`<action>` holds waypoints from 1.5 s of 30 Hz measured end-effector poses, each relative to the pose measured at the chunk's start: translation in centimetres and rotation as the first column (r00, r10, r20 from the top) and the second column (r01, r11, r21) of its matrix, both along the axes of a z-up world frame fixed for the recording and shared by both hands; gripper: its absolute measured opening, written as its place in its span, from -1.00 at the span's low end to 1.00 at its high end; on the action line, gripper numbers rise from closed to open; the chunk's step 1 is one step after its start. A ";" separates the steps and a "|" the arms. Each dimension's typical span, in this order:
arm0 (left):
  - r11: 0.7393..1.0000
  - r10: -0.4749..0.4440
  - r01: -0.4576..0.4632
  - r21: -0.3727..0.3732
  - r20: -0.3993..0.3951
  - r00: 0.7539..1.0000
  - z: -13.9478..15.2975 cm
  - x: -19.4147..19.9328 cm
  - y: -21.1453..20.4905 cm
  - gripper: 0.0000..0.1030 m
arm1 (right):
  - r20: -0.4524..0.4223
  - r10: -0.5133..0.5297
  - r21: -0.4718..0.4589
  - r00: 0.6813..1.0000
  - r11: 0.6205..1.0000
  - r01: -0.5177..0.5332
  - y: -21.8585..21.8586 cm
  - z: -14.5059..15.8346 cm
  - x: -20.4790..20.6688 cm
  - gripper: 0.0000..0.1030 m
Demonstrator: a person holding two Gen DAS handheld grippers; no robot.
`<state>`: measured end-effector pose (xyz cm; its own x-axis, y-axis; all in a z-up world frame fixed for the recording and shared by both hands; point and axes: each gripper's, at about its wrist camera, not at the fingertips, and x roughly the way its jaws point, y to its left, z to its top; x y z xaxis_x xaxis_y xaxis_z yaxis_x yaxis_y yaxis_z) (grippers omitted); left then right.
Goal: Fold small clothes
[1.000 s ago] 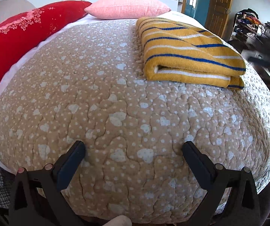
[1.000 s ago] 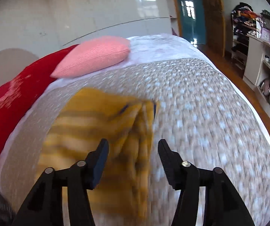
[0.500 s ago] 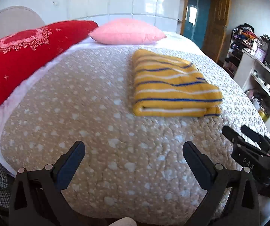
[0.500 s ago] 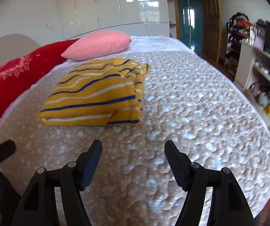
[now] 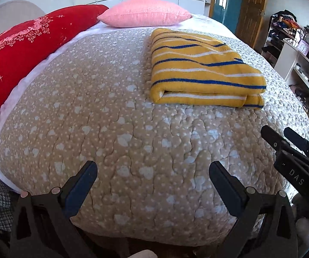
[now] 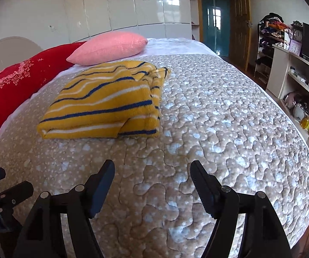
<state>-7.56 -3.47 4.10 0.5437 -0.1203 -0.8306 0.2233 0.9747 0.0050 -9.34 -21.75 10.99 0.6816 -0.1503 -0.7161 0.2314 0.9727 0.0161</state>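
Your left tongs (image 5: 152,176) and right tongs (image 6: 152,175) both hang wide apart and hold nothing, low over the near edge of the quilt (image 5: 111,129), while the one yellow striped garment (image 5: 199,71) lies folded flat well ahead of them, ahead-right of the left pair and ahead-left of the right. The fold looks finished, so your next move is likely only to leave it or tidy its loose far corner. Beyond it lie two pillows, one red (image 5: 21,49) and one pink (image 5: 143,13).
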 end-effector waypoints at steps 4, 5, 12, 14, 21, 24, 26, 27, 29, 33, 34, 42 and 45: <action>1.000 -0.001 0.001 -0.003 -0.007 1.000 -0.2 0.2 0.1 1.00 | -0.001 0.017 -0.015 1.000 1.000 -0.017 0.7 -0.2 0.2 0.53; 1.000 0.000 0.000 -0.004 -0.010 1.000 -0.3 0.2 0.1 1.00 | -0.002 0.020 -0.020 1.000 1.000 -0.020 0.8 -0.2 0.2 0.53; 1.000 -0.001 0.000 -0.006 -0.027 1.000 -0.6 0.5 0.3 1.00 | -0.008 0.029 -0.031 1.000 0.999 -0.029 1.1 -0.4 0.3 0.53; 1.000 -0.003 0.003 -0.004 -0.026 1.000 -0.7 0.6 0.3 1.00 | -0.011 0.028 -0.030 1.000 0.999 -0.029 1.1 -0.5 0.4 0.53; 1.000 -0.001 0.001 0.008 -0.026 1.000 -0.7 0.5 0.2 1.00 | -0.017 0.032 -0.024 0.999 0.999 -0.032 1.1 -0.7 0.4 0.54; 1.000 0.002 -0.001 0.013 -0.031 1.000 -0.9 0.5 0.2 1.00 | -0.016 0.037 -0.026 0.999 0.999 -0.037 1.1 -0.7 0.4 0.54; 1.000 0.002 -0.002 0.014 -0.034 0.999 -0.9 0.5 0.2 1.00 | -0.017 0.040 -0.026 0.999 0.999 -0.041 1.2 -0.7 0.5 0.55; 1.000 0.002 -0.002 0.016 -0.035 0.999 -0.9 0.5 0.3 1.00 | -0.017 0.042 -0.027 0.999 0.999 -0.042 1.3 -0.7 0.5 0.55; 1.000 0.005 -0.004 0.019 -0.036 0.999 -0.9 0.5 0.3 1.00 | -0.015 0.047 -0.029 0.999 0.998 -0.047 1.4 -0.7 0.4 0.55; 1.000 0.006 -0.005 0.022 -0.037 0.999 -1.0 0.6 0.4 1.00 | -0.014 0.054 -0.037 0.998 0.998 -0.054 1.6 -0.7 0.5 0.55; 1.000 0.006 -0.005 0.023 -0.037 0.999 -1.0 0.6 0.4 1.00 | -0.015 0.055 -0.037 0.998 0.998 -0.055 1.6 -0.8 0.5 0.55; 1.000 0.005 -0.004 0.028 -0.042 0.999 -1.2 0.5 0.5 1.00 | -0.015 0.068 -0.040 0.998 0.997 -0.069 1.6 -0.9 0.5 0.55; 1.000 0.007 -0.005 0.029 -0.046 0.999 -1.3 0.6 0.5 1.00 | -0.015 0.072 -0.043 0.997 0.996 -0.073 1.8 -0.9 0.5 0.55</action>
<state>-7.00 -2.95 2.82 0.5050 -0.0926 -0.8581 0.2182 0.9756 0.0232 -8.86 -19.96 10.11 0.6819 -0.1317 -0.7195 0.1599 0.9867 -0.0290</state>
